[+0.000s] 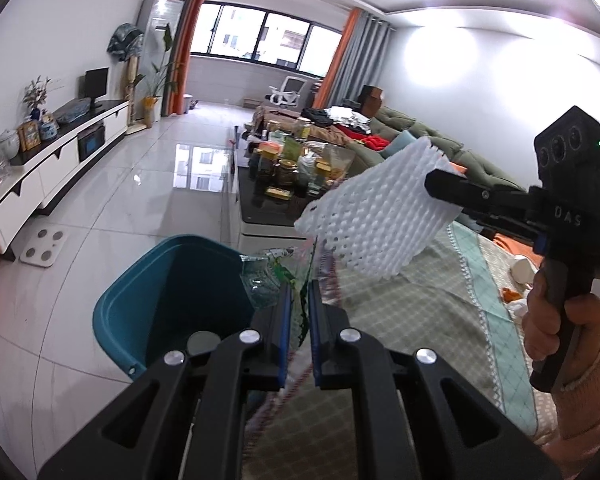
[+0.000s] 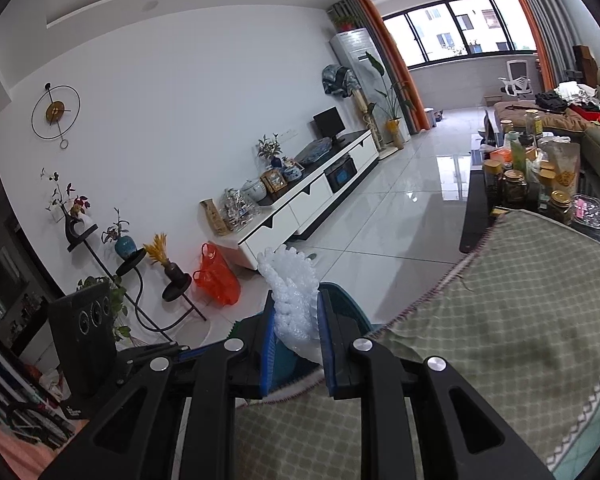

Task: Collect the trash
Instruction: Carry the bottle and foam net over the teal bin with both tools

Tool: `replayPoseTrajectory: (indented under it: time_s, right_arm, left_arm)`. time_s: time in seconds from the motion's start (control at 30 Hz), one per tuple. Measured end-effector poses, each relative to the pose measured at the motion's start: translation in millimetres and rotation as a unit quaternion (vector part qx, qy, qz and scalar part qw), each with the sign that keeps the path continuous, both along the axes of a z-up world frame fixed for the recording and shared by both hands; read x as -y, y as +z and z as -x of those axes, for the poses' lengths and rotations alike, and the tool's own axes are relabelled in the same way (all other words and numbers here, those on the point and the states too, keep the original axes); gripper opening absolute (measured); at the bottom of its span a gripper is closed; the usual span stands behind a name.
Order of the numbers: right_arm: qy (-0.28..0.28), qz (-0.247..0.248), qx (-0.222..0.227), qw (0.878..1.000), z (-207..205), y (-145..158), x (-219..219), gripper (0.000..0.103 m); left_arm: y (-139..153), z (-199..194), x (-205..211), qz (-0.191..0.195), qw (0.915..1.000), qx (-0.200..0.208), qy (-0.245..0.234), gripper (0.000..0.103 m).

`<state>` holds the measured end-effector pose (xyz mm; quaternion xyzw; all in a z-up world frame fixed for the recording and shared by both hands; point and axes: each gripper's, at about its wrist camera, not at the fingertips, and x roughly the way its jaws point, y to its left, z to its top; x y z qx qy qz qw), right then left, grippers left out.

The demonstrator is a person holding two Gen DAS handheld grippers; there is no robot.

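Observation:
My left gripper (image 1: 299, 297) is shut on a crumpled clear plastic wrapper (image 1: 266, 280) with green print, held over the near rim of a teal trash bin (image 1: 112, 304) on the floor. My right gripper (image 1: 440, 196), held in a person's hand (image 1: 556, 328), is shut on a white foam net sleeve (image 1: 380, 220) that hangs above the table edge, right of the bin. In the right wrist view the right gripper (image 2: 296, 297) pinches the foam net (image 2: 292, 280) between its blue pads (image 2: 269, 344). The bin's rim (image 2: 350, 306) shows just beyond, and the left gripper's body (image 2: 82, 332) is at left.
A table with a green checked cloth (image 2: 500, 320) fills the right side, with orange peel (image 1: 510, 294) and a white cup (image 1: 522, 270) on it. Ahead stands a black coffee table crowded with jars (image 1: 288, 168). On the floor are a white scale (image 1: 44, 246) and an orange bag (image 2: 216, 276).

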<state>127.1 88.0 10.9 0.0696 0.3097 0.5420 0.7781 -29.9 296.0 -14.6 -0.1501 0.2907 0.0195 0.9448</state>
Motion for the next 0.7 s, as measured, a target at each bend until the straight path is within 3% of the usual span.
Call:
replayPoseTrajectory:
  time_s: [0.27, 0.7]
  right_arm:
    - [0.017, 0.012, -0.005, 1.0, -0.8, -5.3, -40.5, 0.02]
    - [0.019, 0.056, -0.046, 0.997, -11.2, -38.6, -91.1, 0.02]
  left_arm:
    - [-17.7, -3.6, -29.4, 0.006, 0.9992, -0.02, 0.034, 0.01]
    - [-51.7, -20.2, -56.3, 0.032, 0.9952, -0.053, 0.076, 0.01]
